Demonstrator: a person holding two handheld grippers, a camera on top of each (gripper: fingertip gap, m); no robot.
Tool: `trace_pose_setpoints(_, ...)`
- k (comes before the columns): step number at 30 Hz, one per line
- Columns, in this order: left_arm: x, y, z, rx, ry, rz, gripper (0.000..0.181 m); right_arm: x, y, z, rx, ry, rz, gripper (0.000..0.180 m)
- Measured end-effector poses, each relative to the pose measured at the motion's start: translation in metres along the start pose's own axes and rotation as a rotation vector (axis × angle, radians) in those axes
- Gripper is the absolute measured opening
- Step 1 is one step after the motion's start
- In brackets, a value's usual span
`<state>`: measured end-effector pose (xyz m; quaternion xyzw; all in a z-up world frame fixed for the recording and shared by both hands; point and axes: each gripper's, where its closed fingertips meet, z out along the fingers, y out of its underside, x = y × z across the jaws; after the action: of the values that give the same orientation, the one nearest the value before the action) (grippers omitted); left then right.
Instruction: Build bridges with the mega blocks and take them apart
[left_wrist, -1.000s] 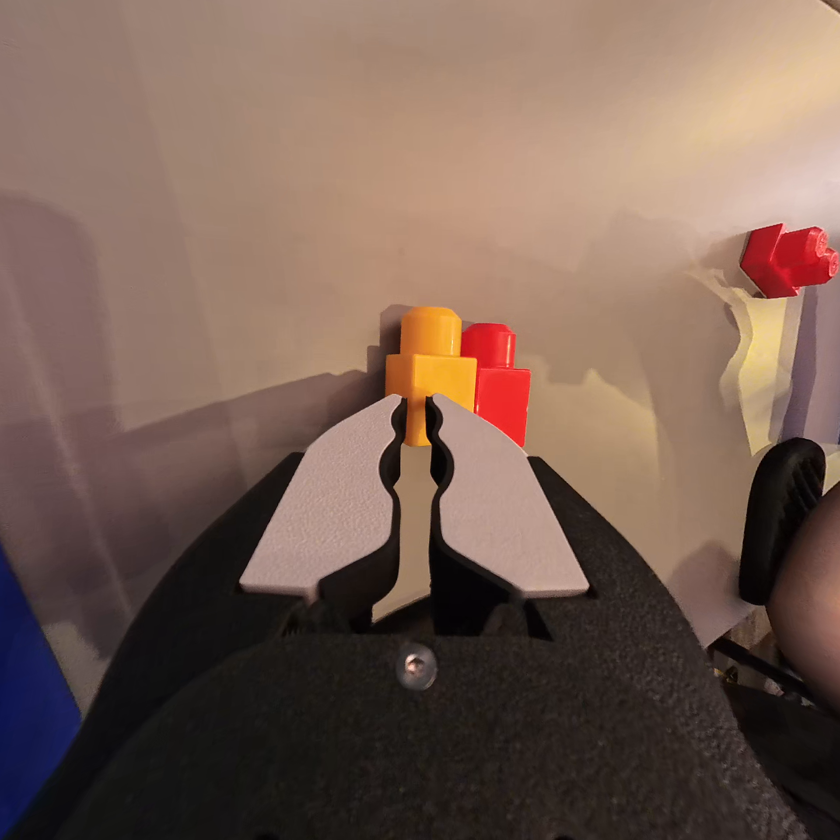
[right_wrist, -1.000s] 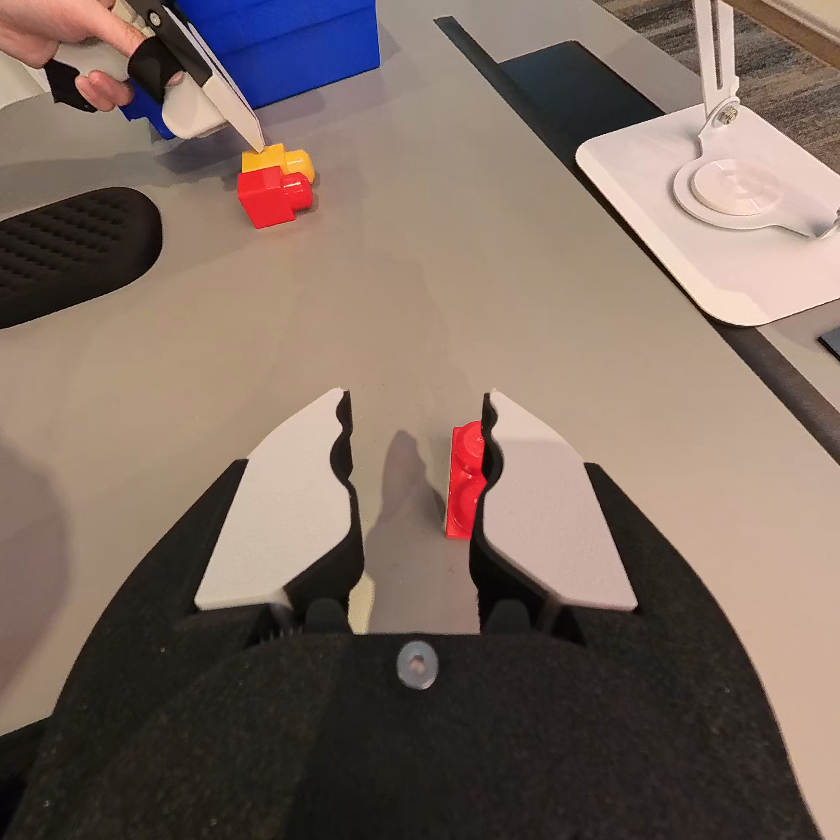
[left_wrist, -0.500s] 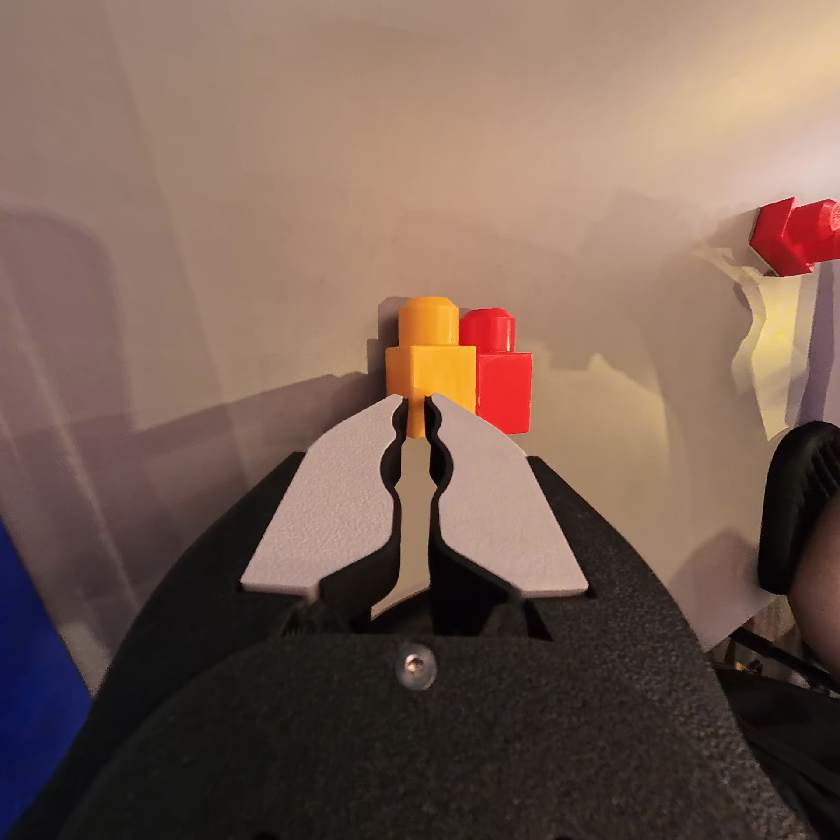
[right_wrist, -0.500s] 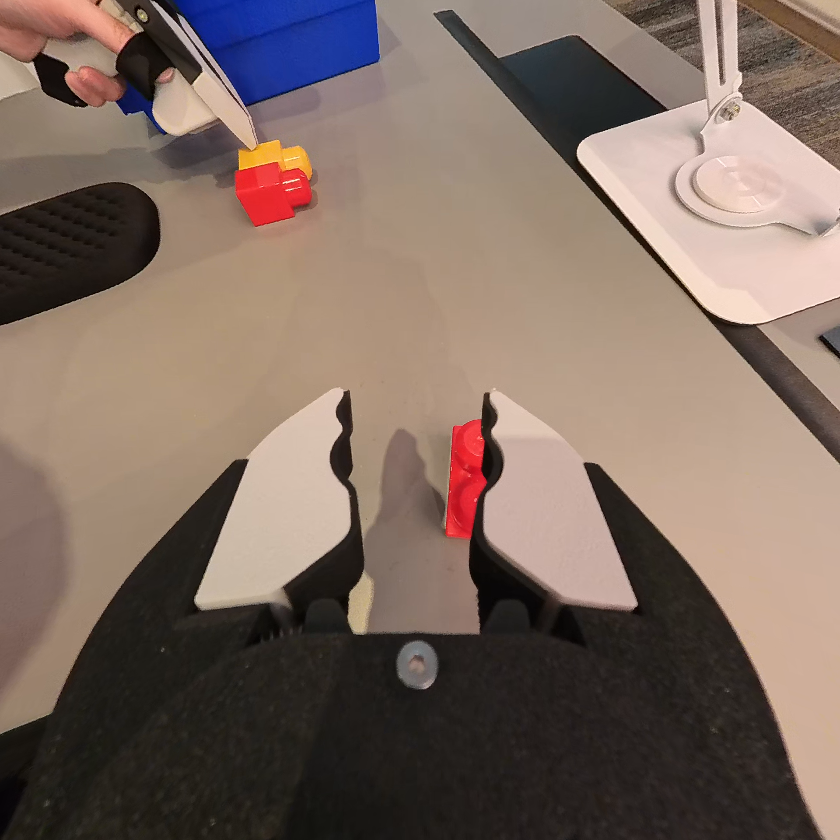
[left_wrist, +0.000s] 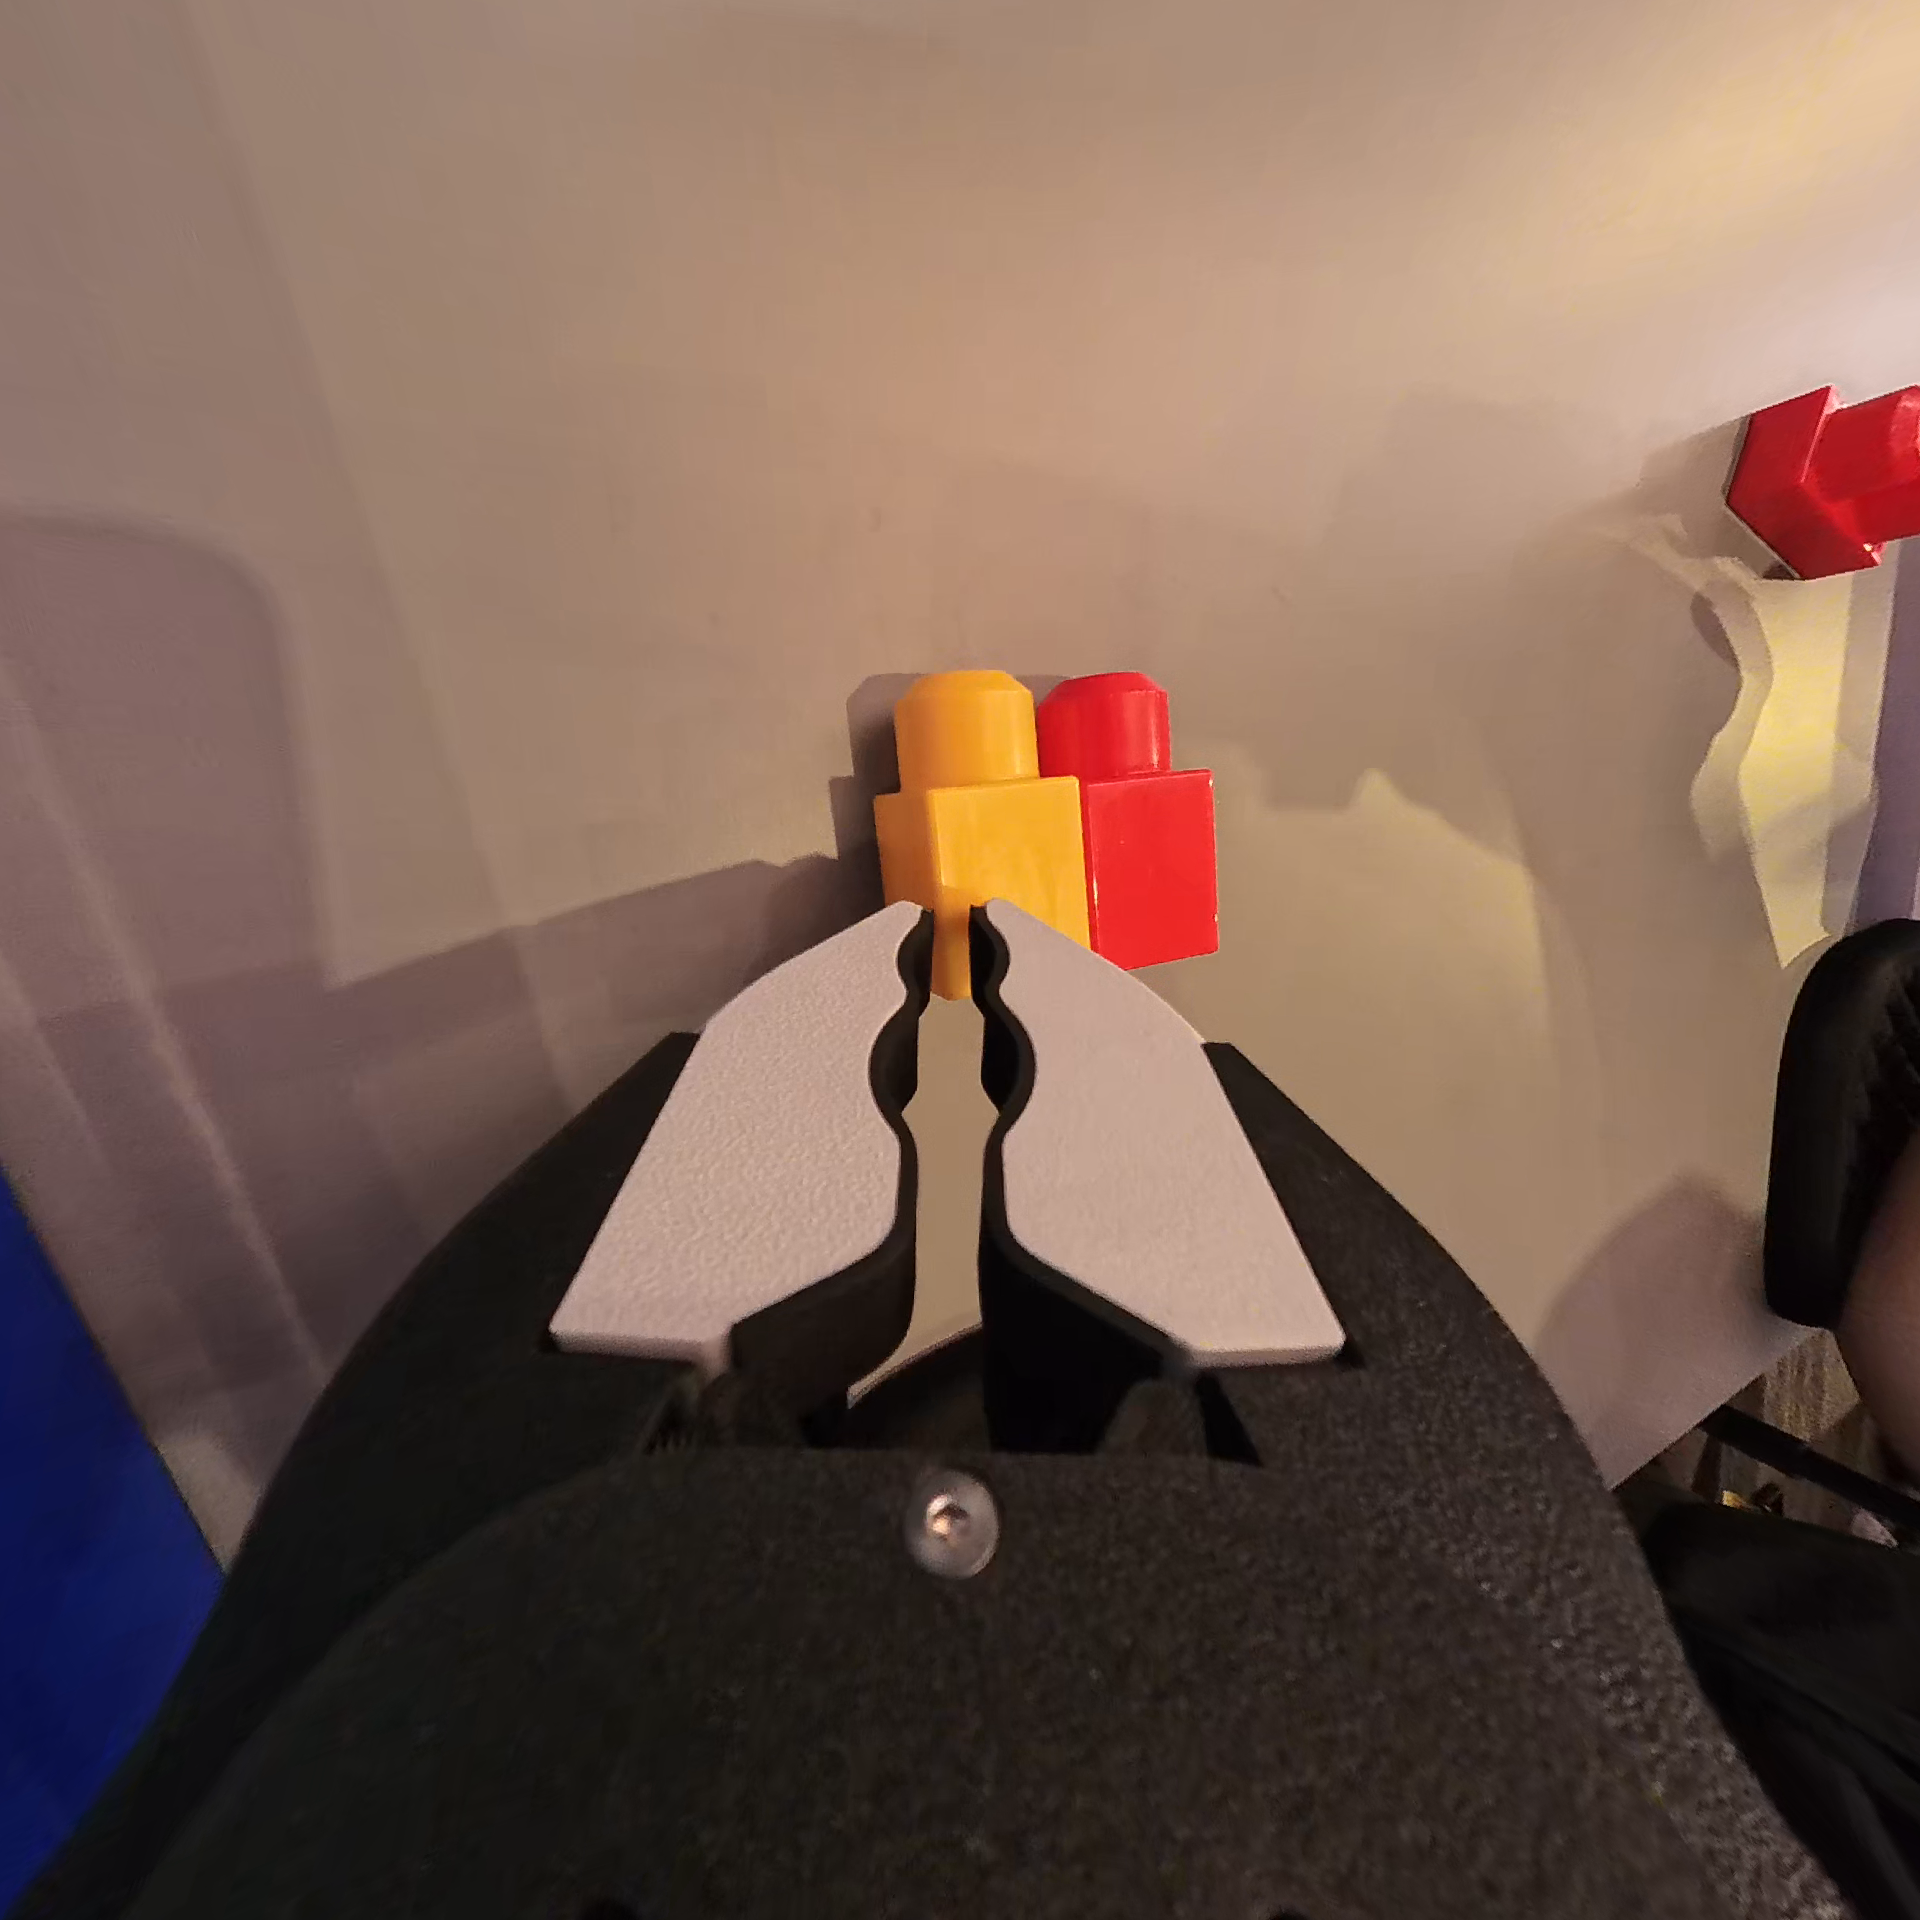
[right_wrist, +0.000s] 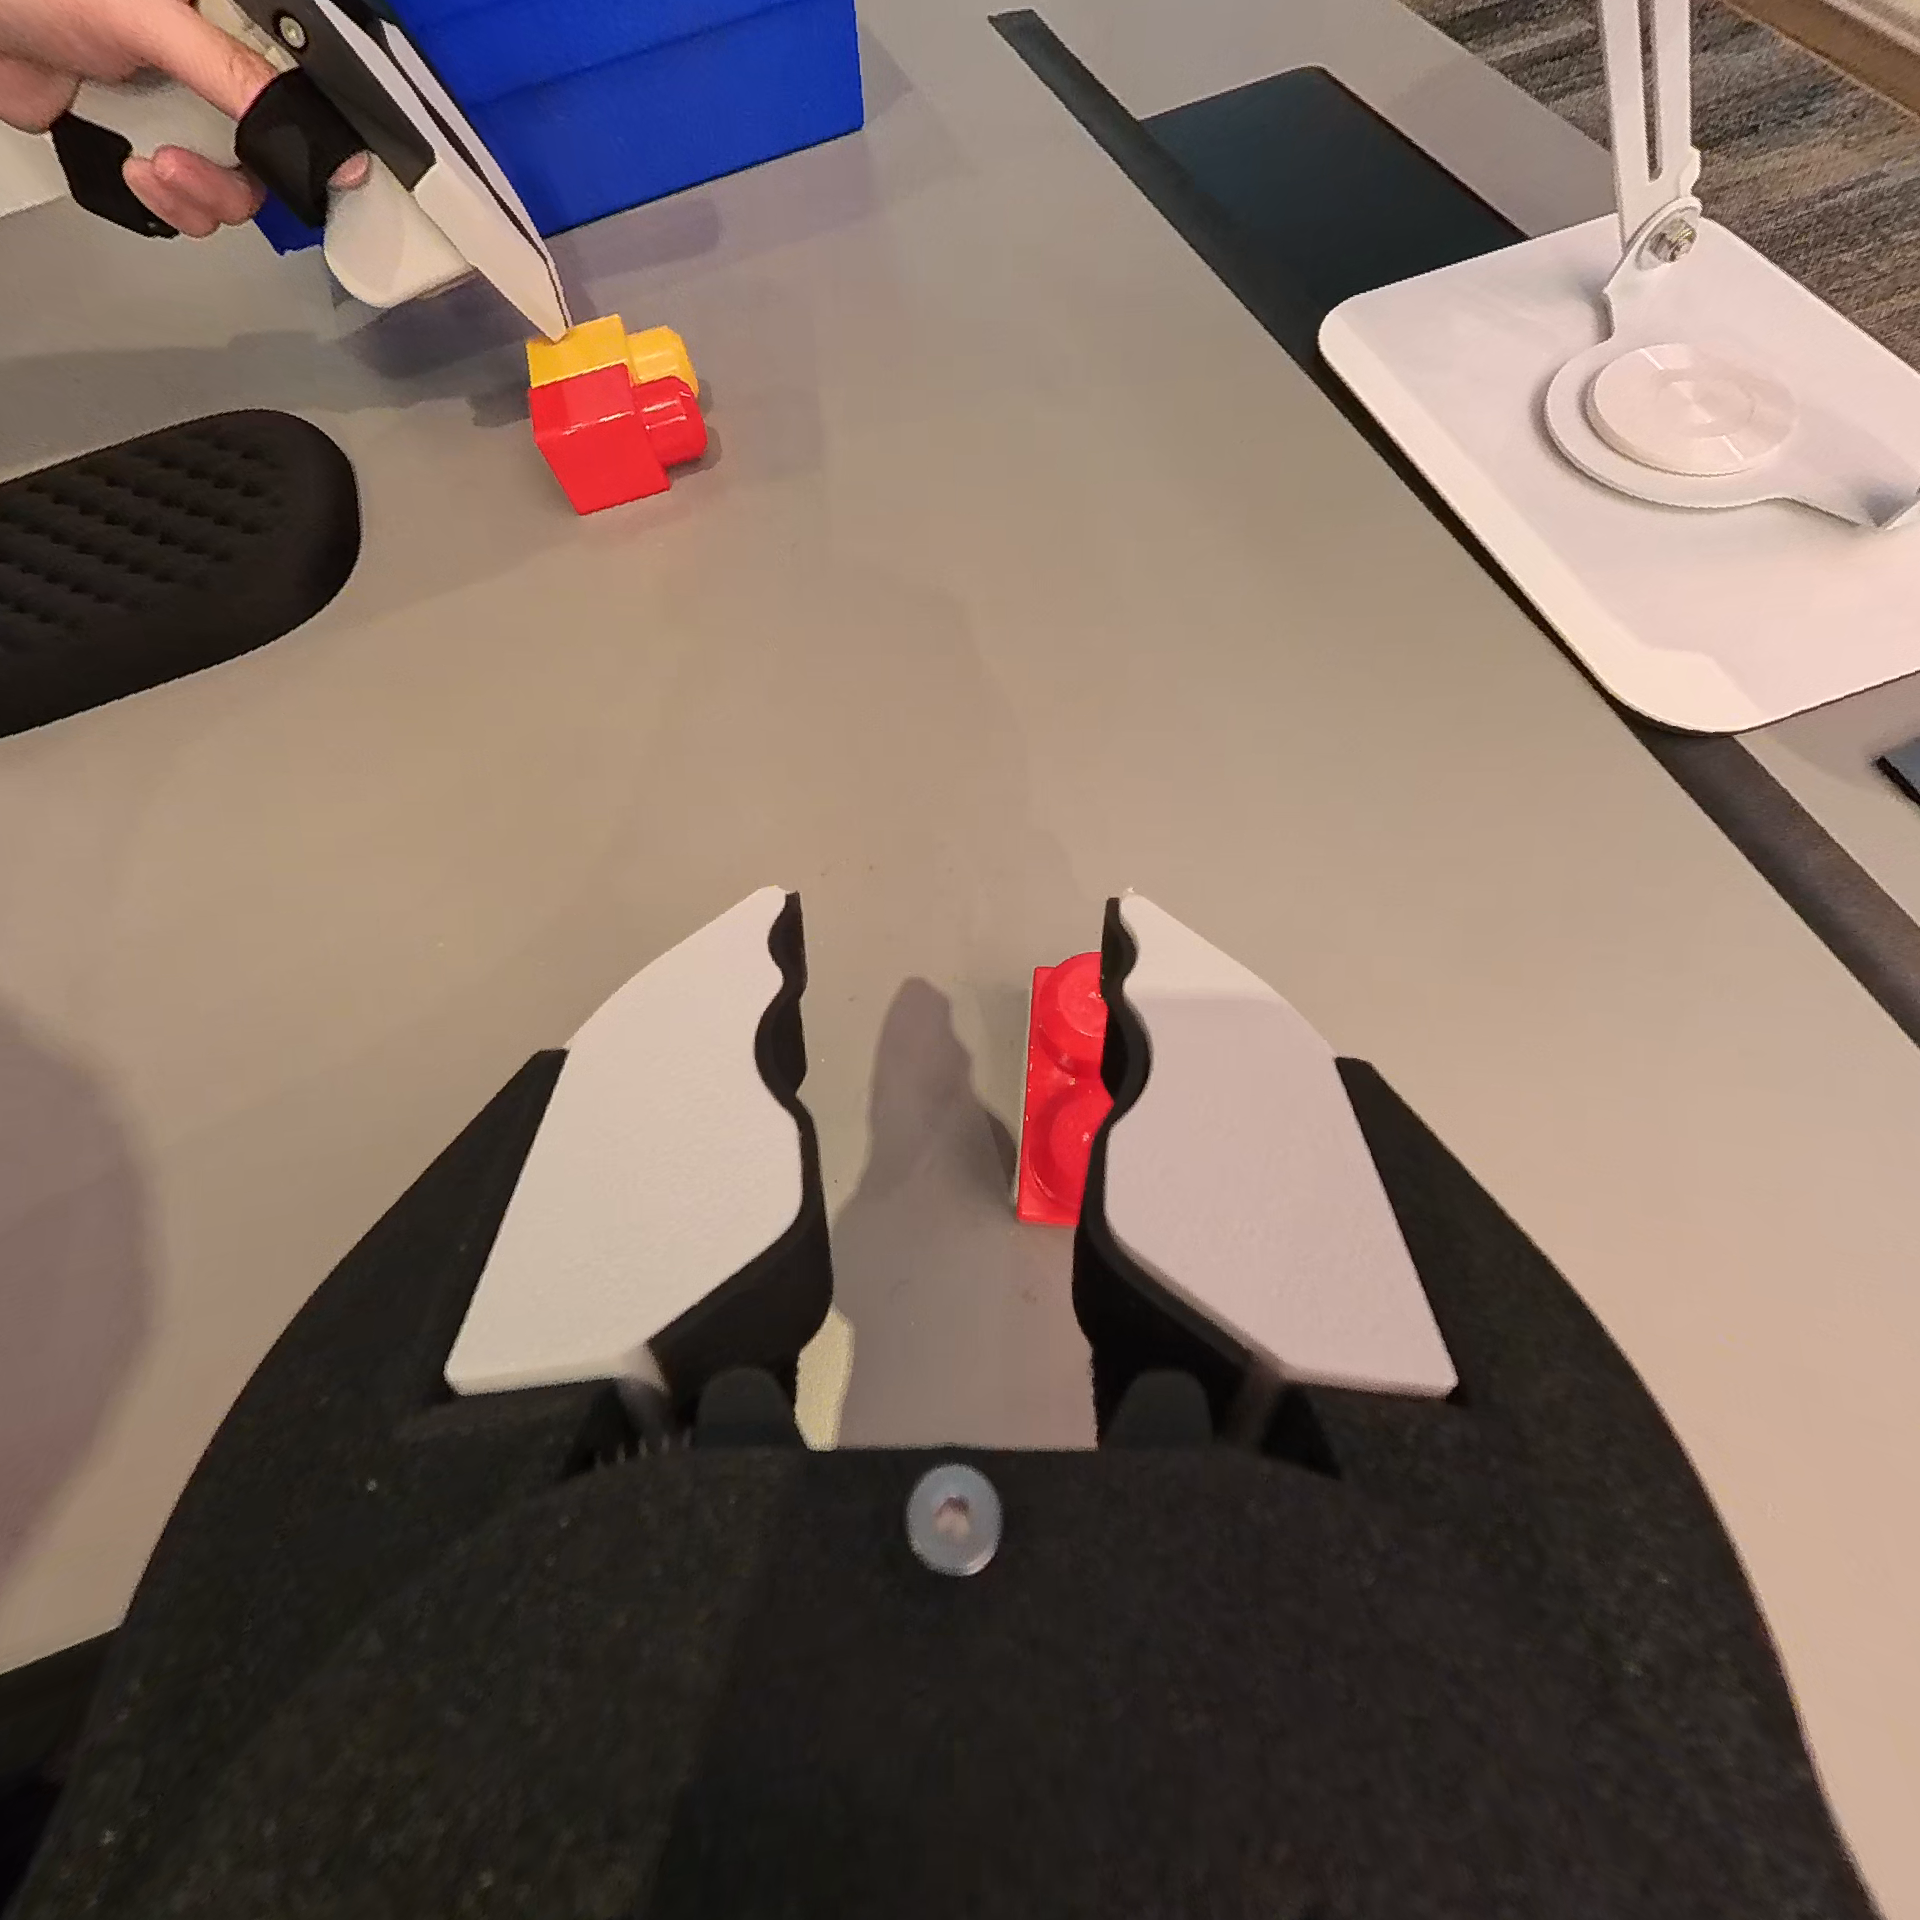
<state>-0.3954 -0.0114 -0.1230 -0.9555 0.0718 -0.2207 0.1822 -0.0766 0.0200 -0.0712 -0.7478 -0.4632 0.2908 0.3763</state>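
Note:
A yellow one-stud block (left_wrist: 987, 842) and a red one-stud block (left_wrist: 1148, 862) lie on their sides, pressed together, on the grey table (right_wrist: 1039, 644). My left gripper (left_wrist: 948, 914) is shut on the yellow block's near edge, with a narrow slit between the fingers. In the right wrist view the left gripper (right_wrist: 551, 317) meets the yellow block (right_wrist: 582, 348) from above, next to the red block (right_wrist: 603, 447). My right gripper (right_wrist: 951, 904) is open and empty. A flat red two-stud block (right_wrist: 1065, 1091) lies against its right finger's inner side, partly hidden; it also shows in the left wrist view (left_wrist: 1818, 499).
A blue box (right_wrist: 644, 94) stands at the back left behind the left gripper. A black dimpled pad (right_wrist: 145, 561) lies at the left. A white stand base (right_wrist: 1621, 488) sits at the right past a dark strip. A hand (right_wrist: 156, 125) holds the left gripper.
The left gripper has shifted slightly with the yellow and red pair, which now sits squarer to it. The right gripper and the flat red block have not moved.

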Motion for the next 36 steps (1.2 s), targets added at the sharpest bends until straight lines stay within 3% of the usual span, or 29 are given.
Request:
trace_pose_setpoints(6, 0.006, -0.005, -0.006, 0.029, 0.028, -0.051, 0.014, 0.000, 0.000, 0.000, 0.001, 0.001, 0.000, 0.054)
trace_pose_setpoints(10, 0.022, -0.013, -0.027, 0.066, 0.081, -0.092, 0.040, 0.002, 0.001, 0.000, -0.002, 0.000, 0.004, 0.054)
trace_pose_setpoints(13, 0.038, -0.007, -0.030, -0.012, 0.090, -0.102, 0.060, 0.001, 0.001, 0.003, -0.011, -0.004, 0.001, 0.054)
trace_pose_setpoints(17, 0.038, -0.010, -0.026, -0.067, -0.054, -0.018, 0.074, -0.002, 0.000, 0.004, -0.015, -0.014, -0.012, 0.054)
trace_pose_setpoints(23, 0.030, -0.003, -0.006, -0.169, -0.228, 0.104, 0.081, -0.006, -0.007, 0.002, 0.029, -0.032, -0.014, 0.054)
trace_pose_setpoints(36, 0.024, 0.005, 0.028, -0.213, -0.351, 0.067, 0.086, -0.009, -0.012, -0.003, 0.083, -0.059, -0.012, 0.054)
